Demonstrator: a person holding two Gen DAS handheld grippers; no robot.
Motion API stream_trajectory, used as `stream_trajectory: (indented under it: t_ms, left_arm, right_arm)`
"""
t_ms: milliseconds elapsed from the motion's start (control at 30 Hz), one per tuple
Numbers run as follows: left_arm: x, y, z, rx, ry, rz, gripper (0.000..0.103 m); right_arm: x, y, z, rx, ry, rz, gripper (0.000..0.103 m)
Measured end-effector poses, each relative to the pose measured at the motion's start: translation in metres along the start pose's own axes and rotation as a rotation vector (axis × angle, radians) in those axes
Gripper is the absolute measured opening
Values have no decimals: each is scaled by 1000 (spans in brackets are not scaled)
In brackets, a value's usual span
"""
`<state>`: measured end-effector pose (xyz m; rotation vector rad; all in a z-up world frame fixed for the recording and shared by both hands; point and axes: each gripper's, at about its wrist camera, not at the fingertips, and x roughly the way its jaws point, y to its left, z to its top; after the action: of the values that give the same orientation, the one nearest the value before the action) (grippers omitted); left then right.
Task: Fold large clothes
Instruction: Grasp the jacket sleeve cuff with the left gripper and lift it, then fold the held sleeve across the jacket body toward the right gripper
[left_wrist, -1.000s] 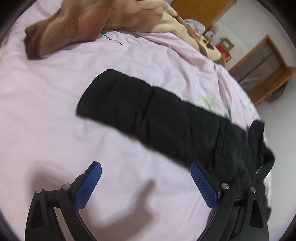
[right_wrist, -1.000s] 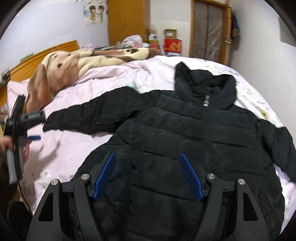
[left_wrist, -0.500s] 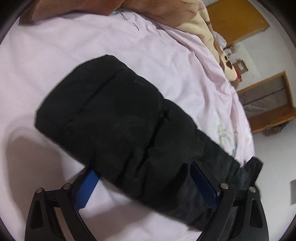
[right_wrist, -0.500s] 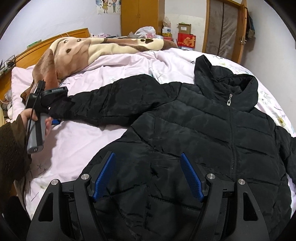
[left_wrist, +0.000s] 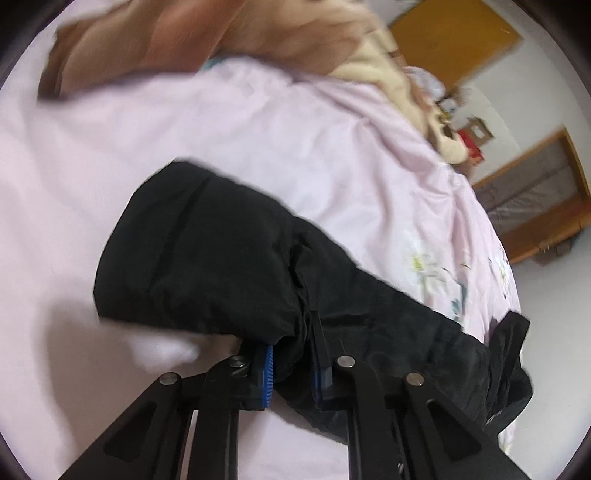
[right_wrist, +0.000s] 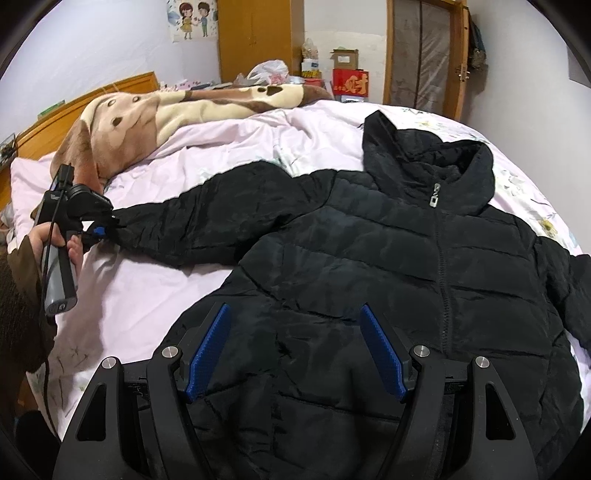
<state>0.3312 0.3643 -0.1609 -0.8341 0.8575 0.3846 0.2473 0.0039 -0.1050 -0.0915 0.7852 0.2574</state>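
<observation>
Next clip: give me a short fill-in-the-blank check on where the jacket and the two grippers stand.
1. The left gripper is closing on the jacket's ____.
2. The right gripper hovers over the black jacket with its jaws ____.
3. The jacket's front zipper is ____.

Missing words: sleeve; open; closed

Bare pink bedsheet lies open left of the black puffer jacket; a heaped brown blanket blocks the far side.
</observation>
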Motion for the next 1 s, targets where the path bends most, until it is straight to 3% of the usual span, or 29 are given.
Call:
stream_trajectory:
  t_ms: [233, 367, 567, 1000]
  left_arm:
    - [-58, -82, -24, 346, -181, -10, 15]
    - [-82, -120, -42, 463, -225, -57, 15]
    - [-95, -175, -72, 585, -237, -147, 15]
    - [-91, -300, -184, 865, -206, -320, 15]
  right_arm:
    - [-16, -11, 6, 25, -39, -6, 72]
    - [-26, -21, 11, 40, -66, -16, 72]
    - [-33, -43, 19, 77, -94, -46, 72]
    - [-47, -127, 14, 228, -128, -130, 72]
